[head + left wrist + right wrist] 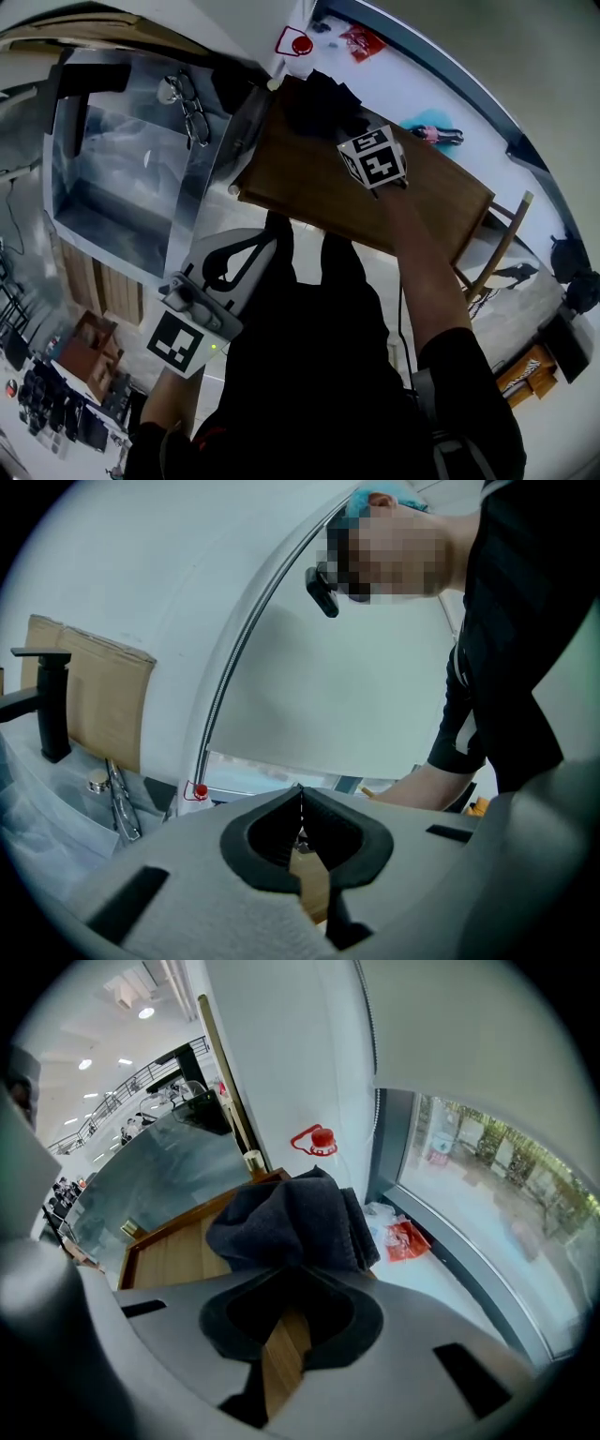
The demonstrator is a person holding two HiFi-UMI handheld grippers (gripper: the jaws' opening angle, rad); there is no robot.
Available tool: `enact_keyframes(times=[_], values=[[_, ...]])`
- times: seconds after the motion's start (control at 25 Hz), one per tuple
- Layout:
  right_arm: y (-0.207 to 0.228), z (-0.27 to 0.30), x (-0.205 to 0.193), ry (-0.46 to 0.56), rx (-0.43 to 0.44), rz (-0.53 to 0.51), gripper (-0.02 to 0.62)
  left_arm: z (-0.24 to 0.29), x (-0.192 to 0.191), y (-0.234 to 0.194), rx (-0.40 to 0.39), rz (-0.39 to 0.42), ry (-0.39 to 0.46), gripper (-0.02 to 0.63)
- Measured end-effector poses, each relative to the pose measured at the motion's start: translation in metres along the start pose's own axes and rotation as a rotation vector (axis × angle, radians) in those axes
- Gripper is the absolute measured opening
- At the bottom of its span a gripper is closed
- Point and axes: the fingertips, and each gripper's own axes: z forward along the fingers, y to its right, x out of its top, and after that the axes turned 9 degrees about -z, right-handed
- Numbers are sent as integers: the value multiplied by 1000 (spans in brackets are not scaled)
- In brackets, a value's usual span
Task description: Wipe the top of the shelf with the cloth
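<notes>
Head view: dark grey bunched cloth [319,101] sits at the far corner of the brown wooden shelf top [300,192], upper centre of frame. Right gripper [342,127] is at the cloth. Left gripper [262,239] is lower left, just off the shelf's near edge.

Left gripper view: jaws pressed together, nothing btwn them.

Right gripper view: jaws clenched on the cloth, which bunches up past the tips, w/ wood below.
</notes>
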Motion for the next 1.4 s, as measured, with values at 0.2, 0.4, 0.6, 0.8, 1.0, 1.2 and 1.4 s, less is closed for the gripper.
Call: enact_keyframes(times=[0.2, 0.4, 0.6, 0.8, 1.0, 1.2, 1.4], values=[[12, -18, -29, -16, -24, 38, 43, 15, -1, 19, -29, 13, -13, 20], [28, -40, -63, -29, -54, 85, 43, 33, -2, 41, -65, 37, -25, 20], [45, -63, -101, -39, -92, 139, 43, 52, -8, 66, -103, 54, -46, 20], [61, -88, -139, -51, -129, 188, 43, 73, -14, 91, -143, 73, -68, 20], [78, -113, -178, -60, -170, 242, 43, 94, -21, 116, -186, 90, -90, 20], [93, -137, -215, -63, -208, 296, 43, 114, -26, 141, -224, 105, -104, 20], [107, -158, -249, -72, -246, 337, 43, 130, -32, 163, -257, 119, -127, 20]])
